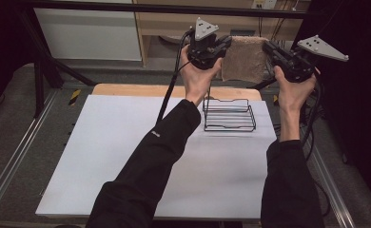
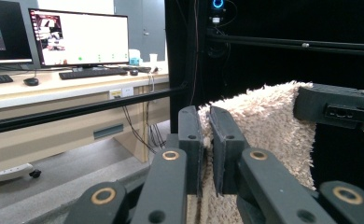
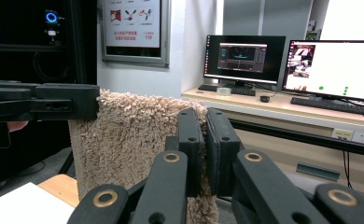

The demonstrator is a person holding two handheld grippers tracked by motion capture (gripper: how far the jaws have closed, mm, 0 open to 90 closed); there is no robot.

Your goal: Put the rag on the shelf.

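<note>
The table (image 1: 126,90) has a wooden top. A big white sheet (image 1: 126,161) covers most of it. A black wire rack (image 1: 229,115) sits on the sheet near the far right corner.

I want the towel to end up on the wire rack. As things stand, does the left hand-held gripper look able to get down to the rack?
Probably yes. The left hand-held gripper is high above the wire rack, nothing lies between them, but it is clamped on the towel.
</note>
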